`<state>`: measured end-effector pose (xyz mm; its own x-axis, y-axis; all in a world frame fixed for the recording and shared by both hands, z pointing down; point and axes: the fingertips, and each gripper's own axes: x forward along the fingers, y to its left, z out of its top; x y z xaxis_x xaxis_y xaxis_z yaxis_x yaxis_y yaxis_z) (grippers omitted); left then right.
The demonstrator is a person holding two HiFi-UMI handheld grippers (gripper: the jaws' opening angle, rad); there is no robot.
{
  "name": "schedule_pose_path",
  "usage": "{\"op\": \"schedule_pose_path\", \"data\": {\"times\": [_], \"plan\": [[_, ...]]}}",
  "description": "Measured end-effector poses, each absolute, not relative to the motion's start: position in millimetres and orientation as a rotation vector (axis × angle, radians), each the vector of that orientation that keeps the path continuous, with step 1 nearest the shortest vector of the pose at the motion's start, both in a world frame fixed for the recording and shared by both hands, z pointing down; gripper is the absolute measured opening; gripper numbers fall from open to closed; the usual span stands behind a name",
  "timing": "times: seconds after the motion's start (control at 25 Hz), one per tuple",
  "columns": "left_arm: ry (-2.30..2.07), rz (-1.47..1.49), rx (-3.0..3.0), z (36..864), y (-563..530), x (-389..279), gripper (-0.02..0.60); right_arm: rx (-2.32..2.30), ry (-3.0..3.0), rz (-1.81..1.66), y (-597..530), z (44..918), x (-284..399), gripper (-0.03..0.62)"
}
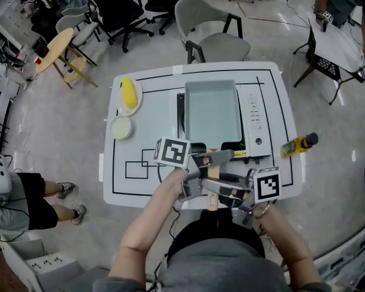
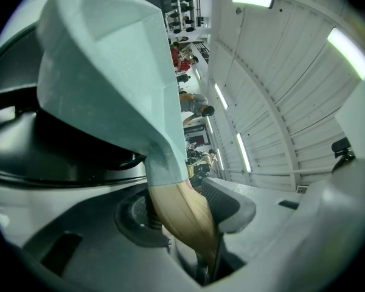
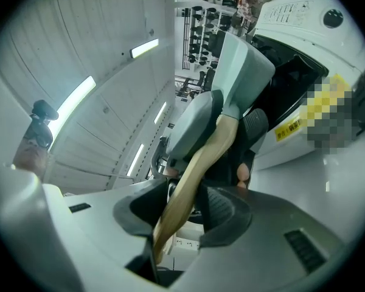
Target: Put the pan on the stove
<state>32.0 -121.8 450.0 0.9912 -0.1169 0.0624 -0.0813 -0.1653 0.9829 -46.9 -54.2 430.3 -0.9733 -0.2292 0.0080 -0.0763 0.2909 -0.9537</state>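
Observation:
A pale green rectangular pan lies over the black top of a portable stove in the middle of the white table. I cannot tell whether it rests on the burner. Its wooden handle points toward me. My left gripper is shut on the handle close to the pan. My right gripper is shut on it nearer the handle's end. The left gripper view has the pan above the wooden handle. In the right gripper view the handle runs up to the pan beside the stove.
A plate with a yellow item and a small round dish sit at the table's left. A yellow bottle lies at the right edge. Chairs stand behind the table, and a person stands at the left.

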Motion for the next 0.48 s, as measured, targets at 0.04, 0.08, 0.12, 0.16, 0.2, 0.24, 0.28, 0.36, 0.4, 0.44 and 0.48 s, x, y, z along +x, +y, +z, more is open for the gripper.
{"op": "schedule_pose_path", "data": {"times": [0.04, 0.08, 0.12, 0.16, 0.2, 0.24, 0.28, 0.36, 0.4, 0.44, 0.48], "plan": [[-0.149, -0.033, 1.736, 450.1, -121.9, 32.2, 0.164, -0.282, 2.412, -1.777, -54.2, 430.3, -46.5, 0.158], [-0.15, -0.036, 1.732, 450.1, -122.1, 32.4, 0.164, -0.275, 2.409, -1.78, -54.3, 430.3, -46.0, 0.158], [-0.151, -0.041, 1.728, 450.1, -122.5, 32.5, 0.164, -0.269, 2.404, -1.783, -54.6, 429.9, -45.6, 0.158], [-0.153, -0.046, 1.723, 450.0, -123.2, 32.7, 0.164, -0.262, 2.395, -1.787, -55.1, 429.4, -45.0, 0.158], [-0.155, -0.051, 1.718, 450.0, -124.0, 32.9, 0.164, -0.256, 2.385, -1.79, -55.6, 428.6, -44.5, 0.158], [-0.157, -0.055, 1.714, 450.0, -124.8, 33.1, 0.164, -0.25, 2.377, -1.791, -56.3, 427.9, -44.1, 0.158], [-0.158, -0.057, 1.712, 450.1, -125.5, 33.3, 0.164, -0.245, 2.373, -1.787, -56.8, 427.2, -44.0, 0.158], [-0.16, -0.061, 1.708, 450.1, -126.3, 33.2, 0.164, -0.238, 2.376, -1.775, -57.7, 426.5, -44.0, 0.157], [-0.161, -0.063, 1.705, 450.0, -126.5, 33.1, 0.164, -0.235, 2.375, -1.773, -57.9, 426.0, -44.1, 0.158], [-0.162, -0.064, 1.701, 449.8, -126.7, 33.0, 0.164, -0.232, 2.371, -1.775, -58.0, 425.4, -44.2, 0.158], [-0.163, -0.066, 1.698, 449.5, -126.7, 33.0, 0.164, -0.229, 2.367, -1.779, -58.0, 425.0, -44.1, 0.158]]}}
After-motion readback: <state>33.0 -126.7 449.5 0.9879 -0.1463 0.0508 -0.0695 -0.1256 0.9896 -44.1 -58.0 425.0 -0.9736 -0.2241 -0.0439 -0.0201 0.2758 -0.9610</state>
